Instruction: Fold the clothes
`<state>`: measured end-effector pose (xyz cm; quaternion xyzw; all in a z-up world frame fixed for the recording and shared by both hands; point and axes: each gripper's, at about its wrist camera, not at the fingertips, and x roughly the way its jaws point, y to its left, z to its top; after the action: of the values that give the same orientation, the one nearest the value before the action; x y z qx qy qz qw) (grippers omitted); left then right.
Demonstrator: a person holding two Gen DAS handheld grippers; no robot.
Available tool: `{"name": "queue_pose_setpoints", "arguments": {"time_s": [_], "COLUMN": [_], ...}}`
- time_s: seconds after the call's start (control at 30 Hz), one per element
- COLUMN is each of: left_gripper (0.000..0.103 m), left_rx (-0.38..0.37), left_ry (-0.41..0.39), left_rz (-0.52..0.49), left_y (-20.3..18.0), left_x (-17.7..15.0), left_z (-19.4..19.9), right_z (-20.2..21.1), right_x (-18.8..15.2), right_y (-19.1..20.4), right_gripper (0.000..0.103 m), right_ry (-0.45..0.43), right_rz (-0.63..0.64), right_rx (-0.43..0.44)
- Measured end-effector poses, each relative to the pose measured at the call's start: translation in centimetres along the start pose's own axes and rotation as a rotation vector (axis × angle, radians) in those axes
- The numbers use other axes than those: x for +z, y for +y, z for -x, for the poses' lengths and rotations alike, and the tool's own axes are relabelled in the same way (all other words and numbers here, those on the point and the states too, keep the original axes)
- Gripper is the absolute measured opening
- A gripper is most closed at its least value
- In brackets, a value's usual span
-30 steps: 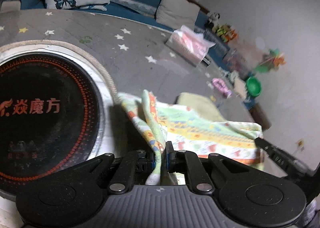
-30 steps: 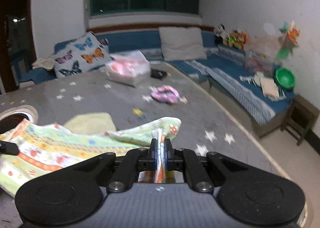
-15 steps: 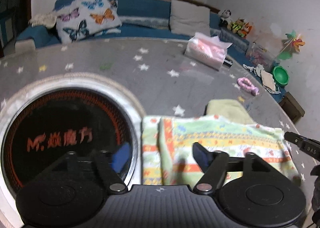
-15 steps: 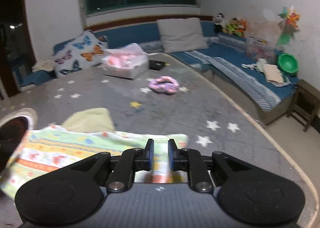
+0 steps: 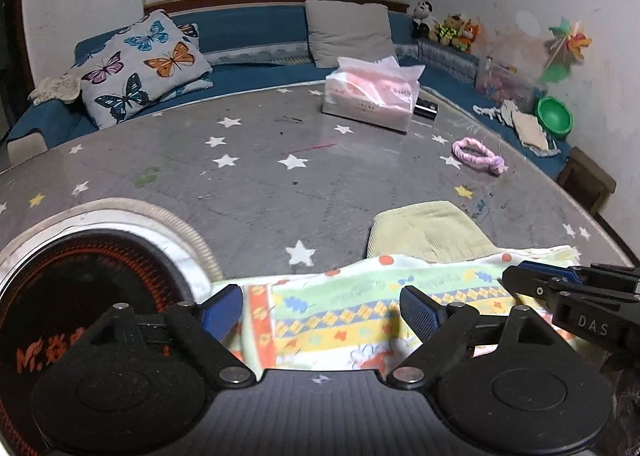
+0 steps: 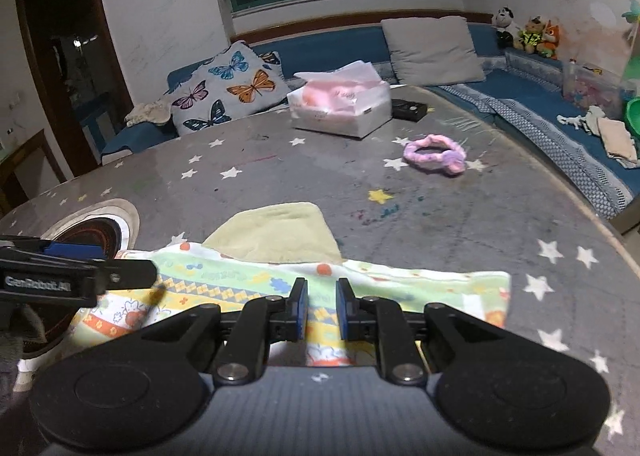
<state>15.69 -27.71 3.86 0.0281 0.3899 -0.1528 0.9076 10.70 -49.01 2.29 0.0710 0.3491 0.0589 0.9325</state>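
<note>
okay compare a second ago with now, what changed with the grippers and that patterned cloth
Both grippers let go. The left gripper and right gripper, each clamped on an edge of the patterned cloth a second ago, now stand open above it. The cloth, then lifted and bunched, now lies flat on the table. The yellow cloth, tissue pack and pink headband stayed put.

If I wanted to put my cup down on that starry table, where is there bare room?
The widest bare stretch lies mid-table, between the round cooktop, the tissue pack and the yellow cloth. Another bare patch sits right of the patterned garment, below the pink headband. It is crowded near the front, where both open claws, left claw and right claw, hover over the garment.
</note>
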Motion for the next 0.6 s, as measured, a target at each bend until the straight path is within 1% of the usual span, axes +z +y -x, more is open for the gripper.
{"name": "queue_pose_setpoints", "arguments": {"time_s": [0.1,0.23,0.33,0.47,0.6], "left_gripper": [0.088,0.089,0.089,0.088,0.088], "left_rx": [0.018,0.026,0.026,0.02,0.015], "left_ry": [0.008,0.03,0.025,0.005,-0.021], "left_rz": [-0.021,-0.011,-0.017,-0.002,0.011], "left_y": [-0.3,-0.1,-0.1,0.1,0.3], "left_x": [0.0,0.0,0.2,0.0,-0.5], "left_z": [-1.1,-2.6,-2.8,-1.8,-0.5], "right_z": [-0.7,-1.3,-1.5,-0.5,0.7], "right_x": [0.1,0.2,0.4,0.6,0.2], "right_y": [0.1,0.1,0.2,0.6,1.9], "right_gripper": [0.015,0.015,0.014,0.015,0.015], "right_ry": [0.004,0.008,0.014,0.016,0.021], "right_rz": [0.006,0.024,0.046,0.071,0.12], "right_rx": [0.002,0.003,0.003,0.022,0.061]}}
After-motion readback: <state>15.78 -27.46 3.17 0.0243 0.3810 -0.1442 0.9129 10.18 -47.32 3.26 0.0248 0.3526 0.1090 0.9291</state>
